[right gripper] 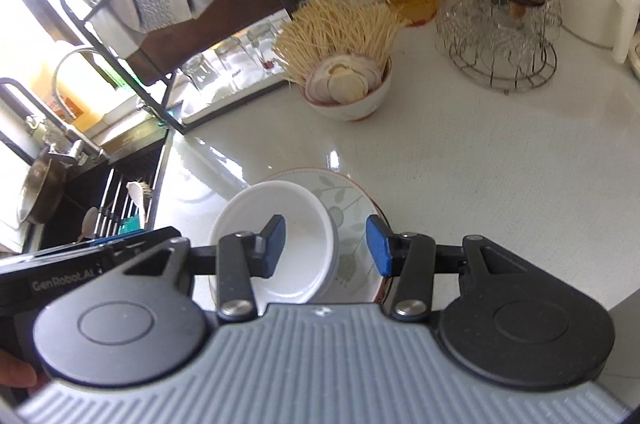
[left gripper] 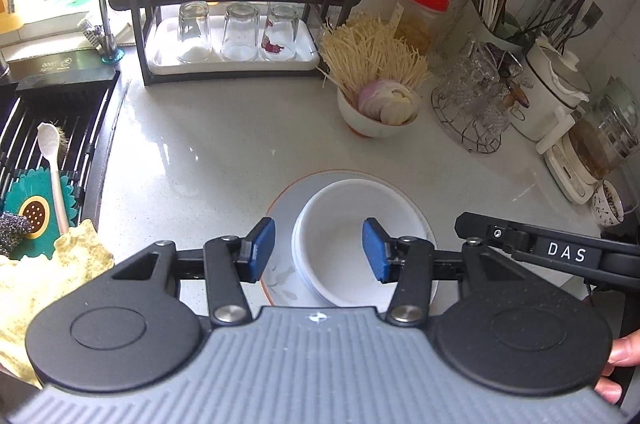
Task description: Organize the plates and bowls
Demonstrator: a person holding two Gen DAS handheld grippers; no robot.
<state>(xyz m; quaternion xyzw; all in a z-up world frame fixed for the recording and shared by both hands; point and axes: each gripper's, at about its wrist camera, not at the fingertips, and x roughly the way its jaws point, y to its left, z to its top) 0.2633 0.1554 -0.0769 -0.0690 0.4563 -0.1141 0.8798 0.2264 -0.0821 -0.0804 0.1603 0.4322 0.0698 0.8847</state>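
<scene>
A white bowl (left gripper: 352,244) is sitting on a plate (right gripper: 352,207) with leaf drawings, near the front of the tabletop (left gripper: 224,143). The left gripper (left gripper: 319,250) is hanging over the bowl with its jaws open and nothing between them. The right gripper (right gripper: 327,246) is open too and is holding nothing. So this stacking looks done. Another bowl (left gripper: 372,121), full of noodles and onion slices, is standing farther back, well apart from the stack. It may still need a place.
</scene>
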